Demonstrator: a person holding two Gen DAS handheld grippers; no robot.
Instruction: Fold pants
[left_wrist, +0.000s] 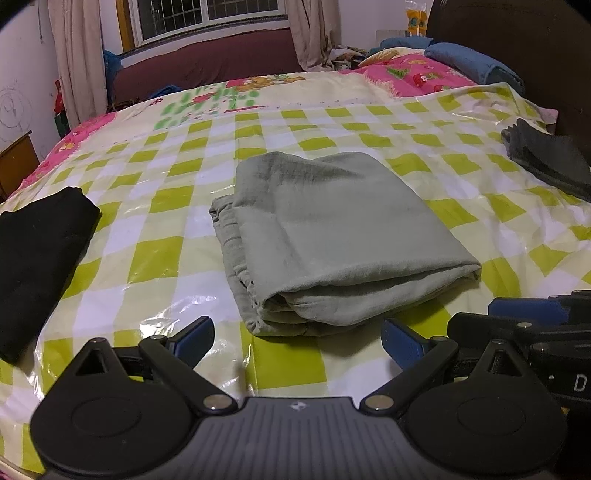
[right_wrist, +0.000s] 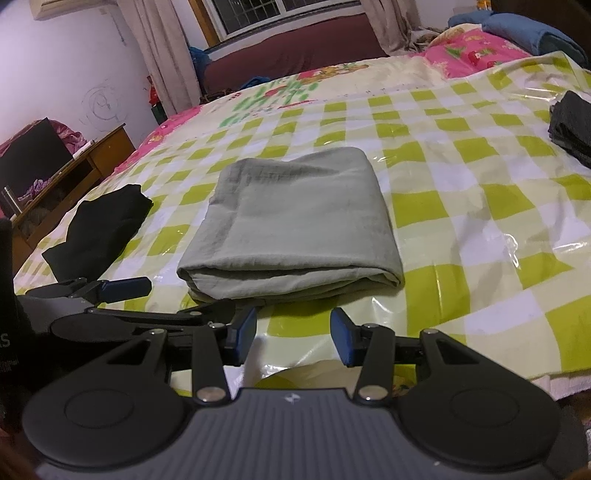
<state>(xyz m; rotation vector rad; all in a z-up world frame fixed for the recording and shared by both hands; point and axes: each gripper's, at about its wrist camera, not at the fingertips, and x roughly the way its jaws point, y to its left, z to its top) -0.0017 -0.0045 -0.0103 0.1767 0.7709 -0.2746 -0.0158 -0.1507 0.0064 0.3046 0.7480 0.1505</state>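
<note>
We see the folded grey-green pants (left_wrist: 332, 236) lying mid-bed on the green-checked plastic sheet (left_wrist: 155, 258), just beyond our left gripper (left_wrist: 297, 341), spread wide and empty, and our right gripper (right_wrist: 293, 338), parted narrower and empty. Only the right view shows the wooden cabinet (right_wrist: 92, 162) at far left. Folded black cloth (left_wrist: 37, 258) lies left, a dark garment (left_wrist: 546, 162) right, a curtained window (left_wrist: 207, 14) beyond.
</note>
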